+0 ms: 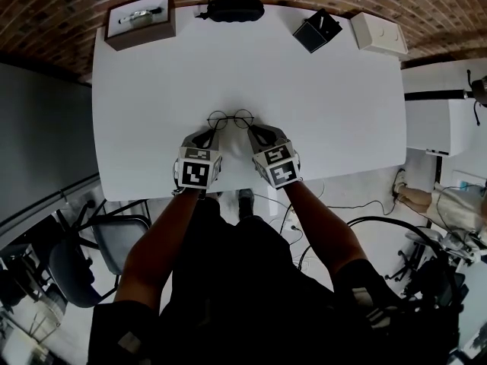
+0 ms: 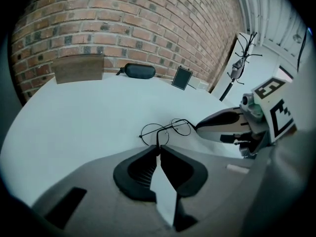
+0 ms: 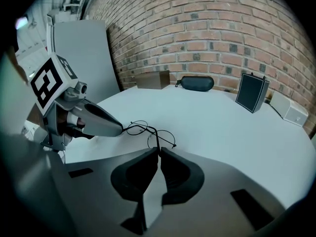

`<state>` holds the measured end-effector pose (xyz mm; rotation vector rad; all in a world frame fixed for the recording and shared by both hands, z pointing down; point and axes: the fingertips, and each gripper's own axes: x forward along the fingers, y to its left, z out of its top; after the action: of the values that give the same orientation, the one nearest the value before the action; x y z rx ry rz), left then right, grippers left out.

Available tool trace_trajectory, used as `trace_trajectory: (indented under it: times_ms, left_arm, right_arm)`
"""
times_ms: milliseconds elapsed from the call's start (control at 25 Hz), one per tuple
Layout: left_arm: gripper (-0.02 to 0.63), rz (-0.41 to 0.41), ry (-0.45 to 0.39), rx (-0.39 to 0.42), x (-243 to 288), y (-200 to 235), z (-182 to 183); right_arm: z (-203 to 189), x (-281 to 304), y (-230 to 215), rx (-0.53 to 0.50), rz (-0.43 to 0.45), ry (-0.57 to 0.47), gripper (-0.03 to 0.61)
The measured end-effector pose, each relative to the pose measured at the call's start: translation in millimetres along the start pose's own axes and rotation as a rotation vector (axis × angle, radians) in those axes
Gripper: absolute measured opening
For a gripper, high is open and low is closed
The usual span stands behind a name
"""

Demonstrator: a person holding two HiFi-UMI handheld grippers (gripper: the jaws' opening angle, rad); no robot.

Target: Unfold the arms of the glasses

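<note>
Thin round wire-rimmed glasses (image 1: 230,117) lie on the white table (image 1: 335,128), just beyond both grippers. My left gripper (image 1: 214,131) is shut on the glasses' left arm; in the left gripper view that thin arm runs from the frame (image 2: 154,132) down between the closed jaw tips (image 2: 159,147). My right gripper (image 1: 251,131) is shut on the right arm, which in the right gripper view enters its closed tips (image 3: 158,150) from the lenses (image 3: 160,138). The two grippers point inward at the frame from either side. The arm ends are hidden inside the jaws.
Along the table's far edge stand a brown wooden box (image 1: 140,20), a black glasses case (image 1: 234,8), a small black box (image 1: 317,30) and a white box (image 1: 378,33). A brick wall lies behind. Chairs and cables sit below the near edge.
</note>
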<state>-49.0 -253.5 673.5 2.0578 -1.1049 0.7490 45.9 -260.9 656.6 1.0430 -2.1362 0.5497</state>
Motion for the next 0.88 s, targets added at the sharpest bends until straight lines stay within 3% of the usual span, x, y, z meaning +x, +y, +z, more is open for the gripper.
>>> trace_trajectory:
  times_ms: [480, 640, 880]
  left_arm:
    - [0.034, 0.018, -0.054, 0.032, -15, -12, 8]
    - [0.032, 0.014, -0.081, -0.006, -18, -20, 10]
    - [0.031, -0.027, -0.078, 0.002, -20, -43, 3]
  right_arm:
    - [21, -24, 19, -0.089, 0.023, -0.101, 0.020]
    - [21, -31, 26, -0.102, 0.056, -0.122, 0.018]
    - [11, -32, 42, -0.135, 0.126, -0.103, 0.020]
